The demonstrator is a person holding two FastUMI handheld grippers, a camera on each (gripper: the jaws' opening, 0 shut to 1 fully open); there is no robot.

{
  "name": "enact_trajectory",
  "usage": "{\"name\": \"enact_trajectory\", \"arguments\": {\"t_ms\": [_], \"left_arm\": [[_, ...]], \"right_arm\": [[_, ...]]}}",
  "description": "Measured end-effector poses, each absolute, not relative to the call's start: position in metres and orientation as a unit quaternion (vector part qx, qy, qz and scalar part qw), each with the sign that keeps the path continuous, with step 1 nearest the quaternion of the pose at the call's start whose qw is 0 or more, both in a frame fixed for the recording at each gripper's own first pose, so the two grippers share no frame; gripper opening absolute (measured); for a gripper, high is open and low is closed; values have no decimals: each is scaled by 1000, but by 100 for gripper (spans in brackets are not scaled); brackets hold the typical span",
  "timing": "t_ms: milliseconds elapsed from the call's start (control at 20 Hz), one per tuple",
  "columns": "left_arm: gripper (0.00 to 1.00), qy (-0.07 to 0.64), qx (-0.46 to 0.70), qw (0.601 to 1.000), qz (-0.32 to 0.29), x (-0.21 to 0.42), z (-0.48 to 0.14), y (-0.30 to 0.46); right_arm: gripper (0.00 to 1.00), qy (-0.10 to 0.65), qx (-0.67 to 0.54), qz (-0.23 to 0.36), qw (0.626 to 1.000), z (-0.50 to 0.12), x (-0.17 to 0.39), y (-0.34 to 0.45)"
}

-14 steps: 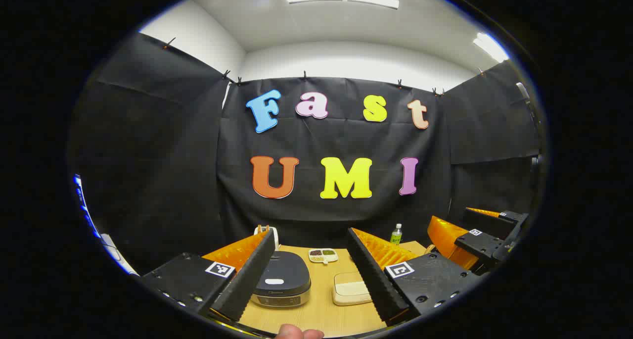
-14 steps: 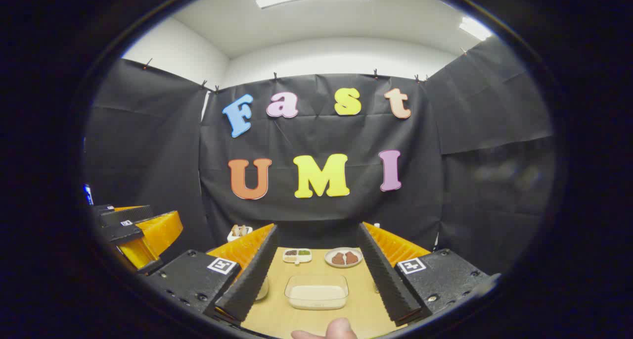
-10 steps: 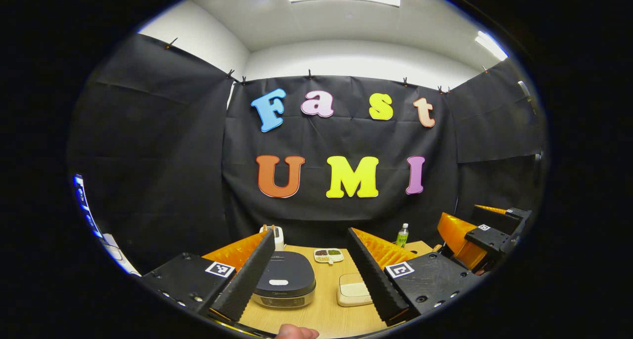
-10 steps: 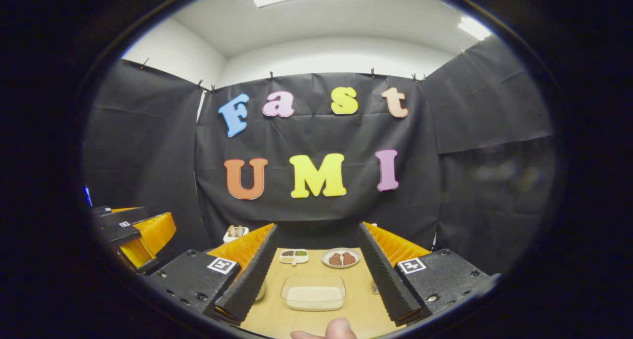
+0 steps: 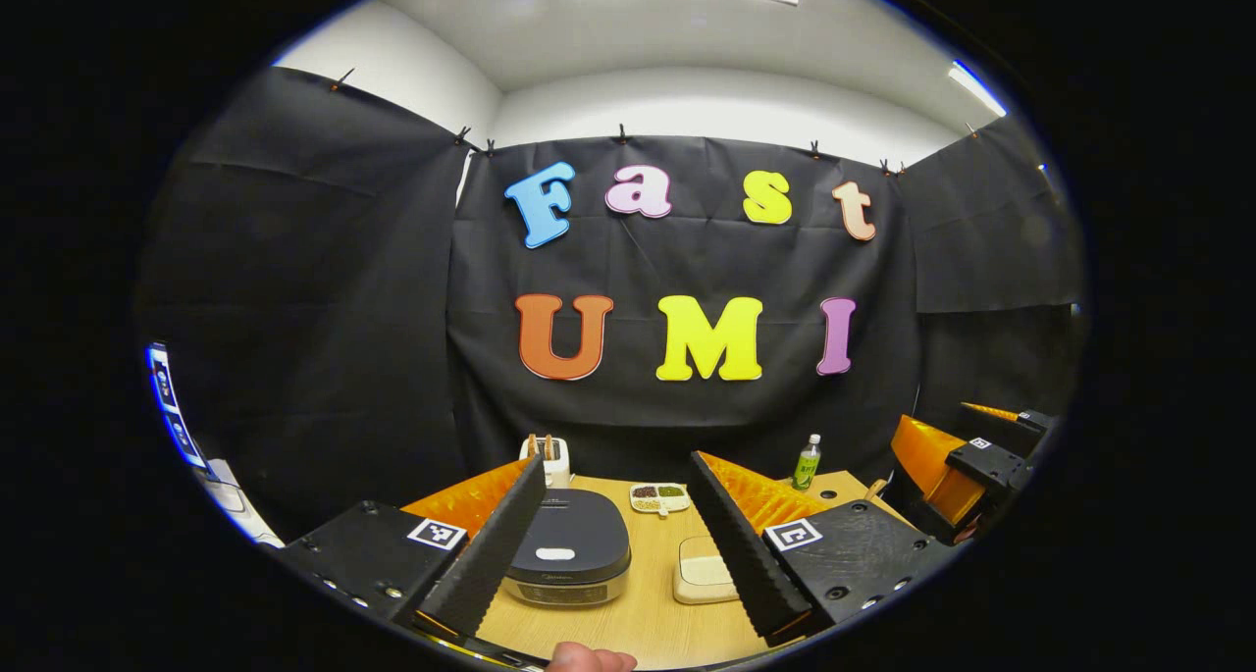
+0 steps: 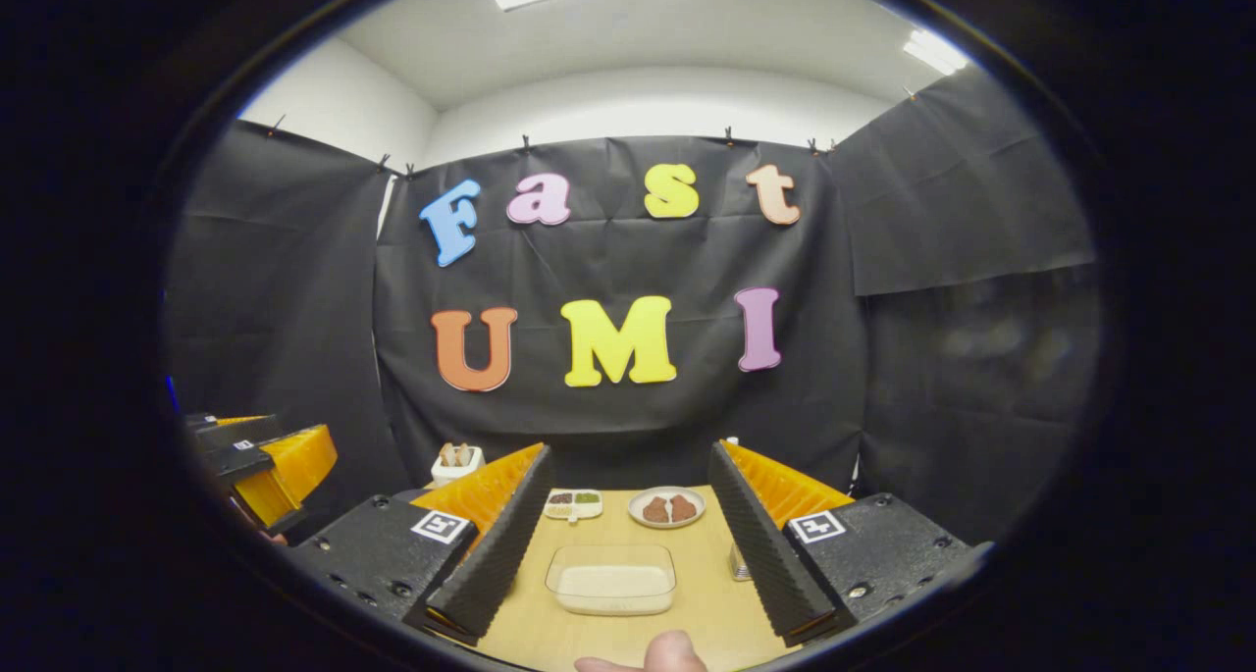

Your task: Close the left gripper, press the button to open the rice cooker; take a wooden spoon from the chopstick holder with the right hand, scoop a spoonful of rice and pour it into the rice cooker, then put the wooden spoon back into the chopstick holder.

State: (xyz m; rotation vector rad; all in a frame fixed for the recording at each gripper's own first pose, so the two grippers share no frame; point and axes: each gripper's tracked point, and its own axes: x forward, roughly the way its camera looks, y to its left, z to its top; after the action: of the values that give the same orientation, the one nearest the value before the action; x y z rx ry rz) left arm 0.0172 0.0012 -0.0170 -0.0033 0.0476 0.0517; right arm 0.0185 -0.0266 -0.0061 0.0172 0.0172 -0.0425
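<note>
Hovering with fingers spread, the left gripper (image 5: 616, 544) frames the closed rice cooker (image 5: 572, 558); the right gripper (image 6: 628, 530), likewise spread, faces the rice container (image 6: 610, 579). Probable spoons fill the chopstick holder (image 5: 555, 456).

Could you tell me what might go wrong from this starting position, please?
1. The left gripper is wide open; unless closed first, its fingers may straddle the rice cooker button instead of pressing it.
2. The chopstick holder stands close behind the cooker, so an opening lid may knock it.
3. The rice container looks shallow, so the right gripper could spill grains while scooping.
</note>
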Motion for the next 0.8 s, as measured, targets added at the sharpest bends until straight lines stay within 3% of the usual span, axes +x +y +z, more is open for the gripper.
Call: {"name": "enact_trajectory", "arguments": {"t_ms": [450,800], "left_arm": [[95,36,-14,998,40,34,-21,0],[95,88,-37,994,45,63,-45,-2]], "right_arm": [[100,15,-2,-35,999,-3,28,-48],[100,17,-8,-32,999,-3,57,-60]]}}
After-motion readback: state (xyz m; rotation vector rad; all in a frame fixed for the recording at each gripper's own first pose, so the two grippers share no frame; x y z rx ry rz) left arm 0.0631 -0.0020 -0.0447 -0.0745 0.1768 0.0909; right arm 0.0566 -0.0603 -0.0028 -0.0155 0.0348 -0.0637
